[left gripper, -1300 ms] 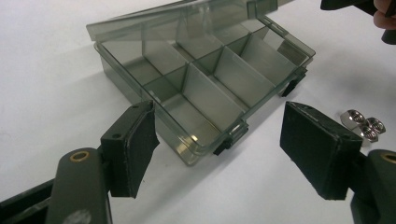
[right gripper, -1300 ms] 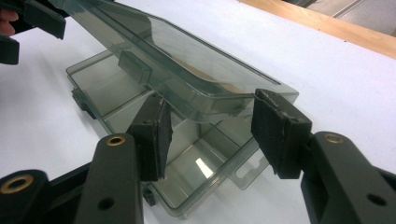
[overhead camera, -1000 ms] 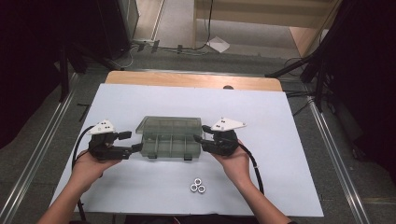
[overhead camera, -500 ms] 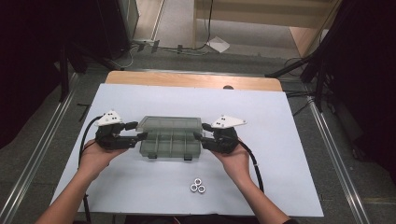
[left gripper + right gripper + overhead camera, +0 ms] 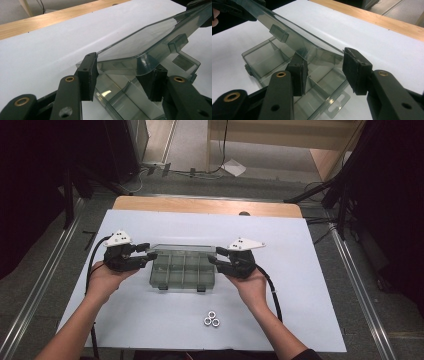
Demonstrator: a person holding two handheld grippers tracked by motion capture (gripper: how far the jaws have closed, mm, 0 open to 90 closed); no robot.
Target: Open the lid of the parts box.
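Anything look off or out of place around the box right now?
Nothing looks damaged or spilled. The clear compartment box sits square on the white sheet, its lid raised at a tilt with the left gripper and right gripper at its ends. Three nuts lie together outside the box.

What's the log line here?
left claw: just been closing, lid between | right claw: just been closing, lid between | lid: raised over box | nuts: untouched

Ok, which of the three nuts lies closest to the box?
The far nut at the tip of the cluster, pointing toward the clear box. The other two nuts lie side by side nearer the table's front edge.
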